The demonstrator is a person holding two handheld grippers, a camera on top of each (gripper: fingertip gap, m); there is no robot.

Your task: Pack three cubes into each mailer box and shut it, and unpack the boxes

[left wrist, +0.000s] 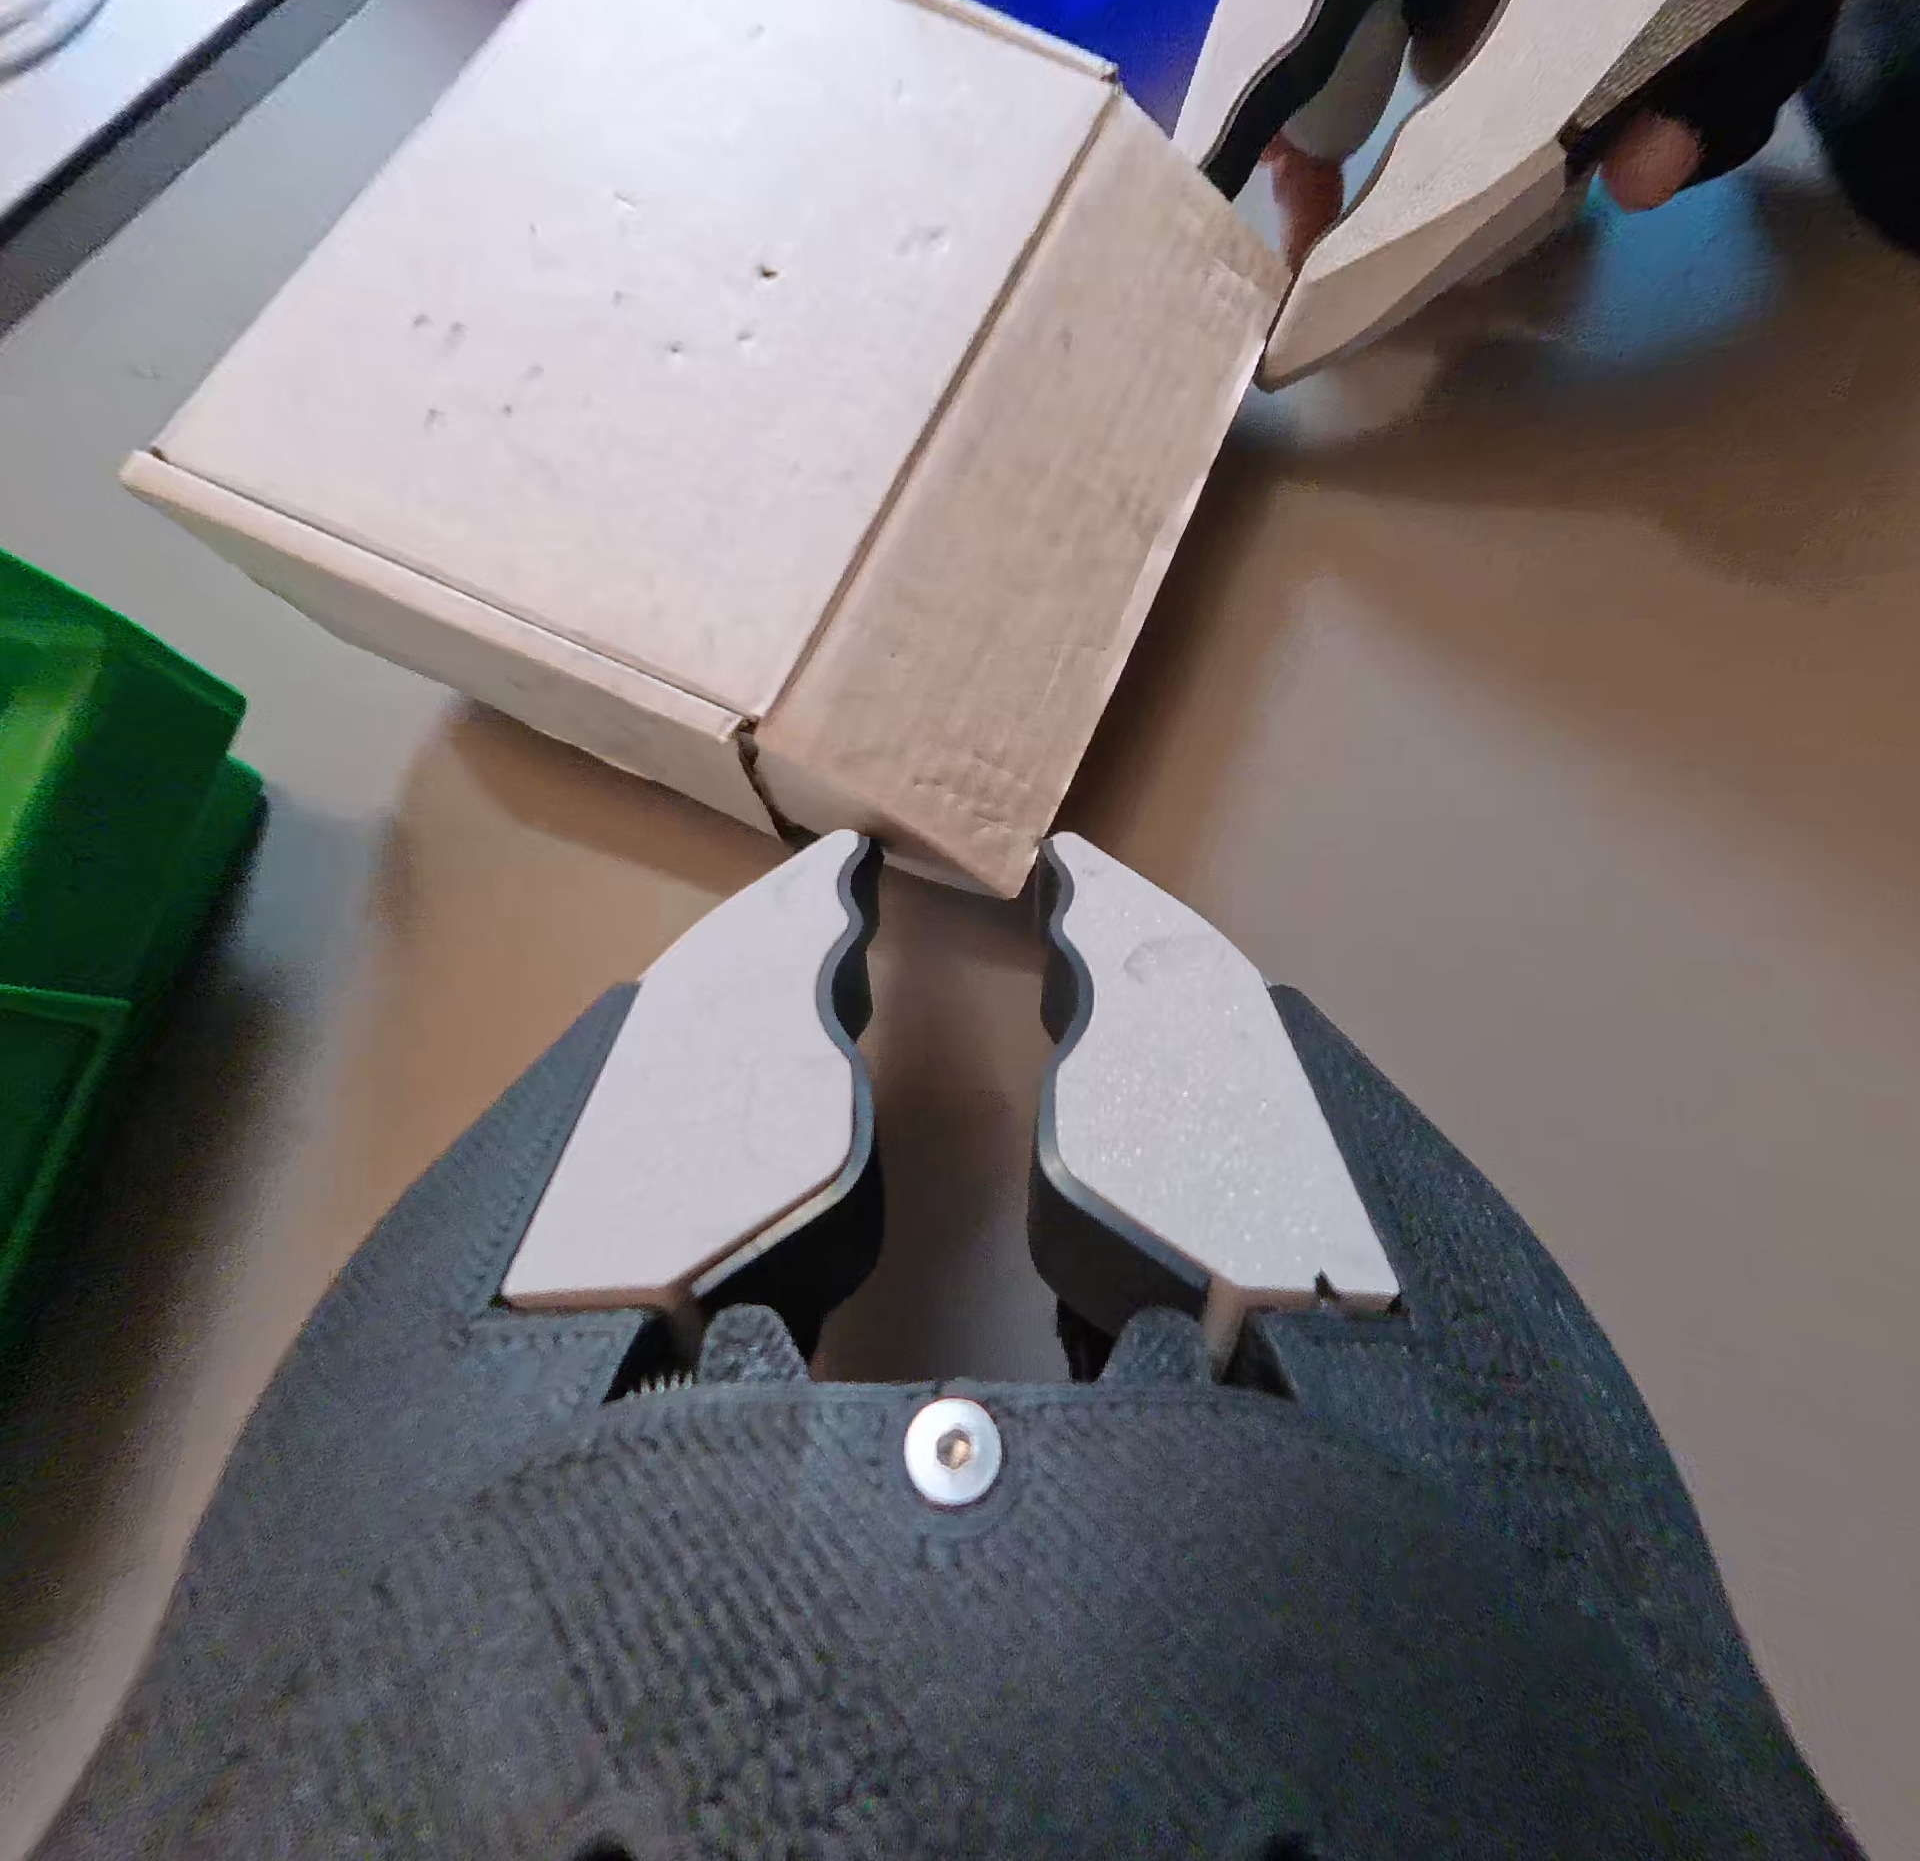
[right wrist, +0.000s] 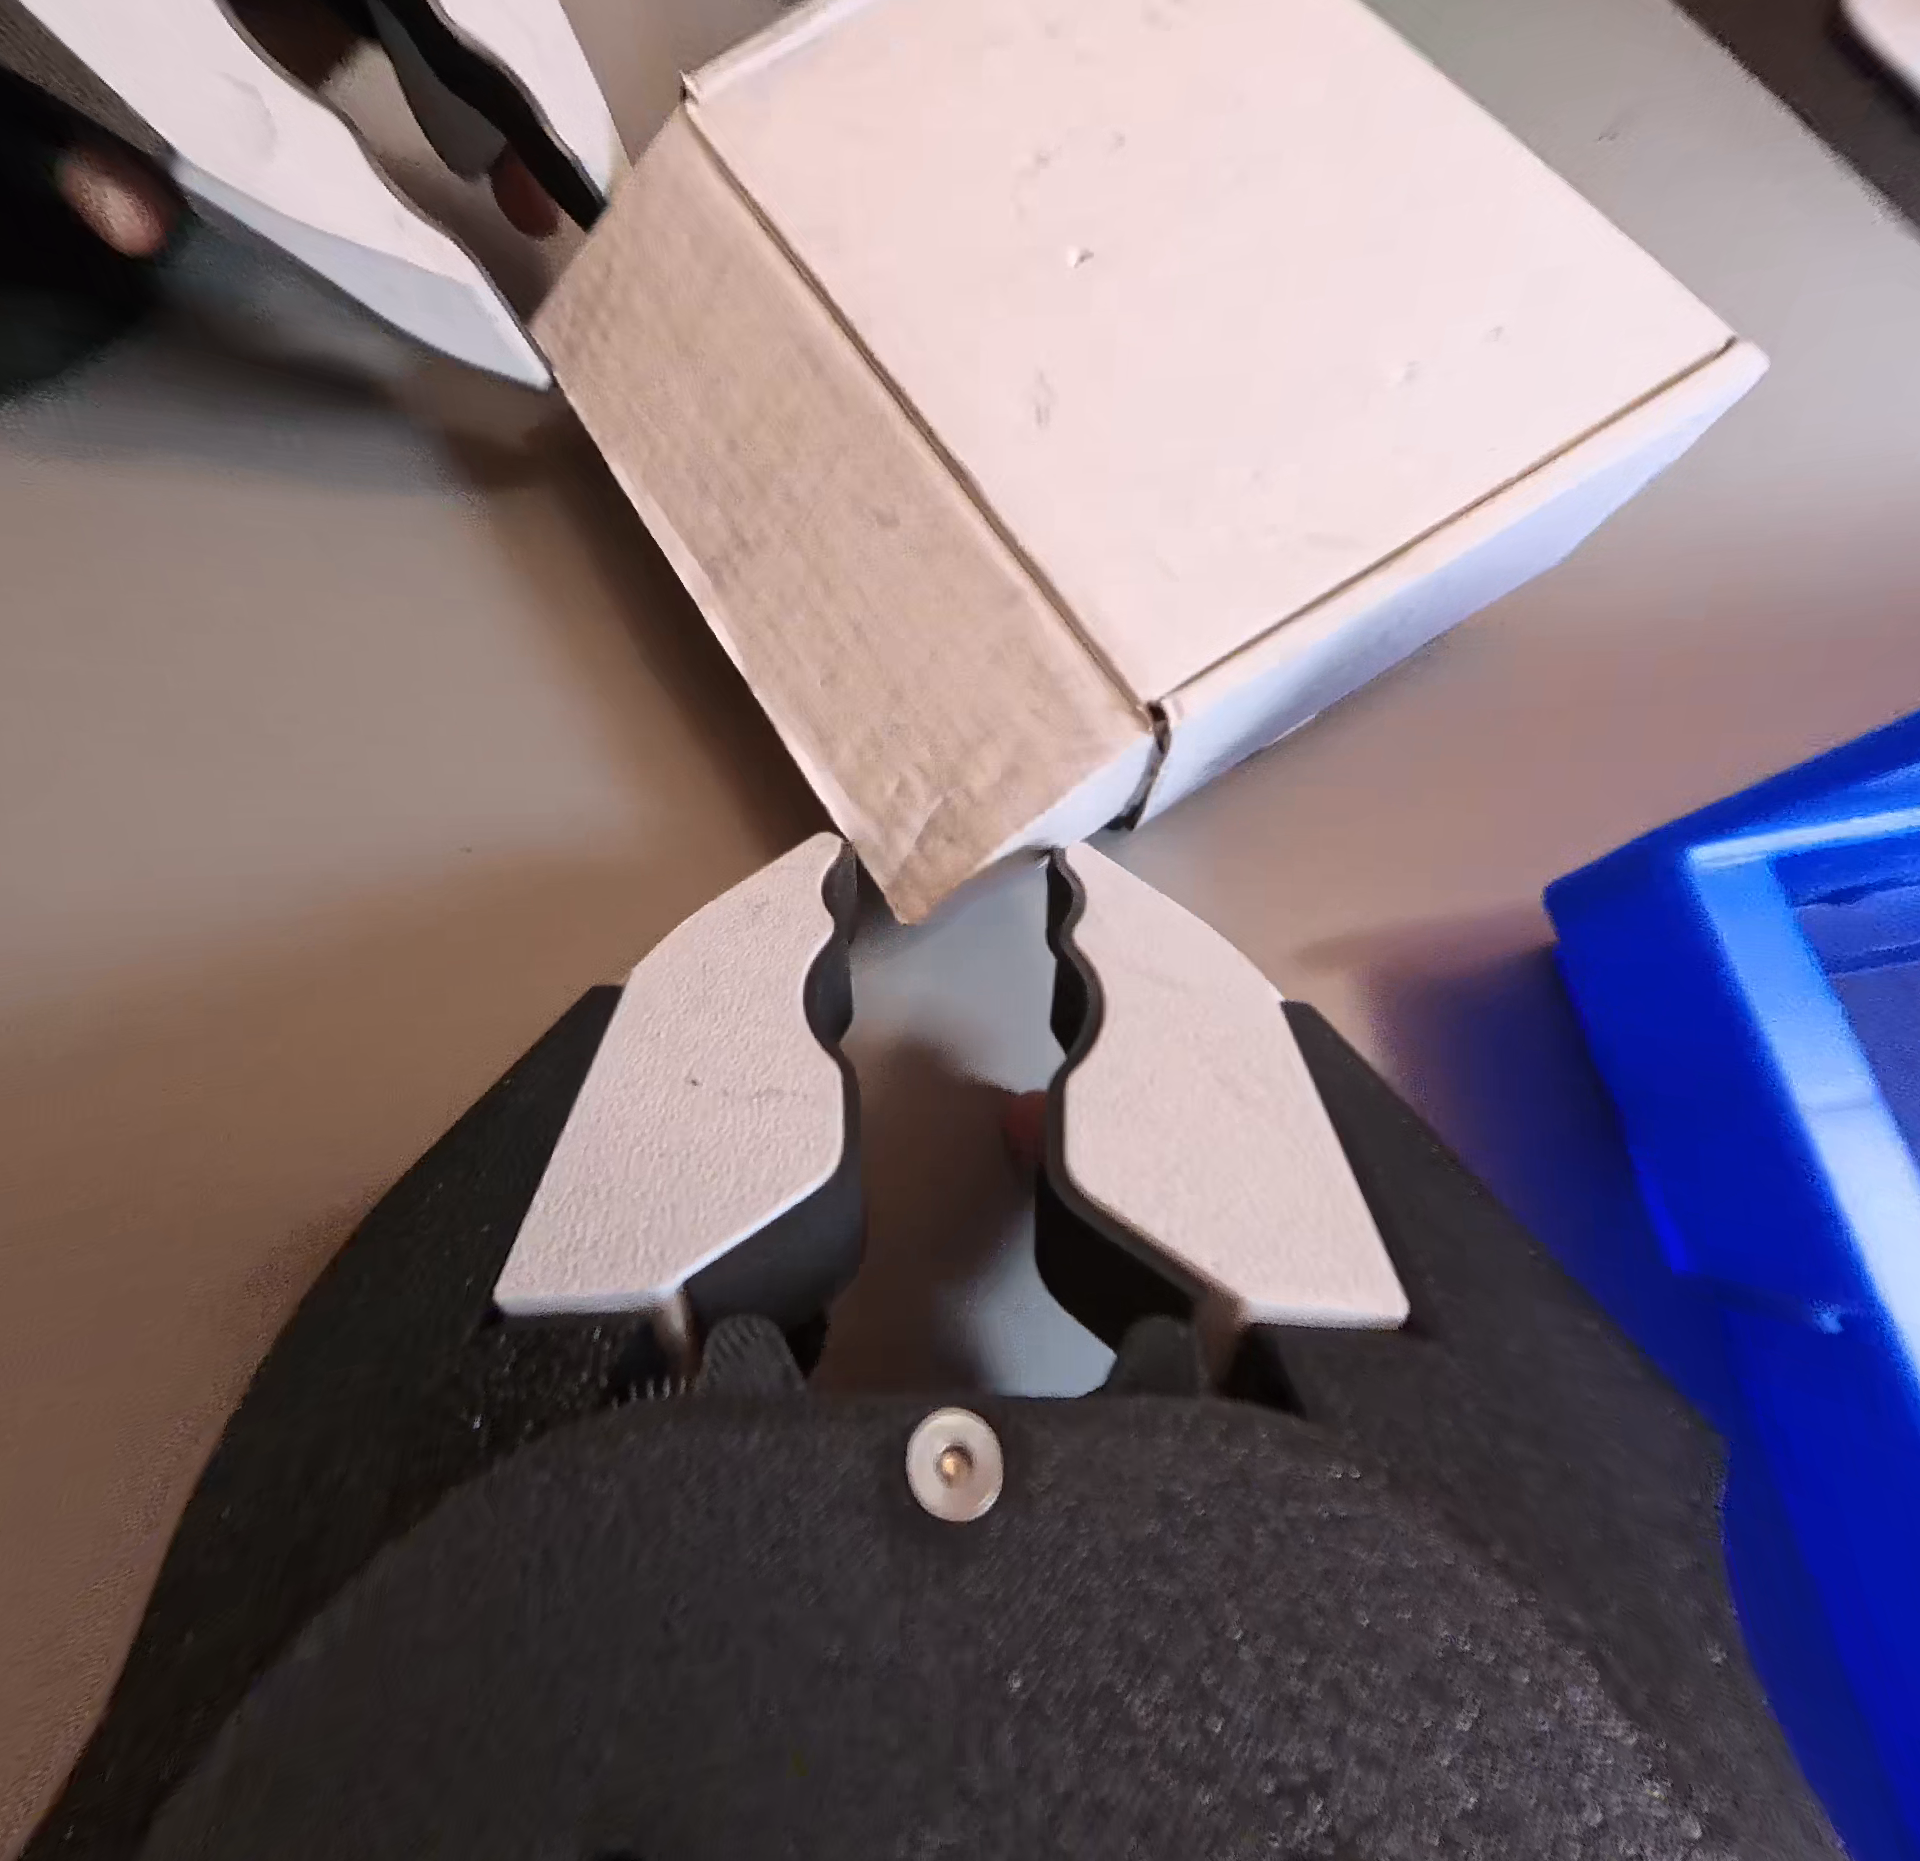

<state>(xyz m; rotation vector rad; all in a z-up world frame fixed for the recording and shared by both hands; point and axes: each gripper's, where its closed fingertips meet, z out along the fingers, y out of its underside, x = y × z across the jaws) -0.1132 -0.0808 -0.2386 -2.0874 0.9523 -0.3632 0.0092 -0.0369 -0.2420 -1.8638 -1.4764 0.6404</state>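
A white mailer box (left wrist: 644, 336) lies on the tan table with its lid down; it also shows in the right wrist view (right wrist: 1195, 305). Its brown front flap (left wrist: 1029, 544) slants outward over the front wall. My left gripper (left wrist: 956, 855) is open, with one lower corner of the flap between its fingertips. My right gripper (right wrist: 951, 861) is open, with the other corner of the flap (right wrist: 831, 564) between its fingertips. Each gripper also shows in the other's view, the right one (left wrist: 1247, 273) and the left one (right wrist: 577, 284). No cubes are visible.
A green bin (left wrist: 94, 824) stands left of the box. A blue bin (right wrist: 1766, 1084) stands on the box's other side. A dark strip and a white surface (left wrist: 135, 66) run along the table's far edge. A gloved hand (left wrist: 1662, 149) holds the right gripper. There is about 15 cm between the tips of the two grippers.
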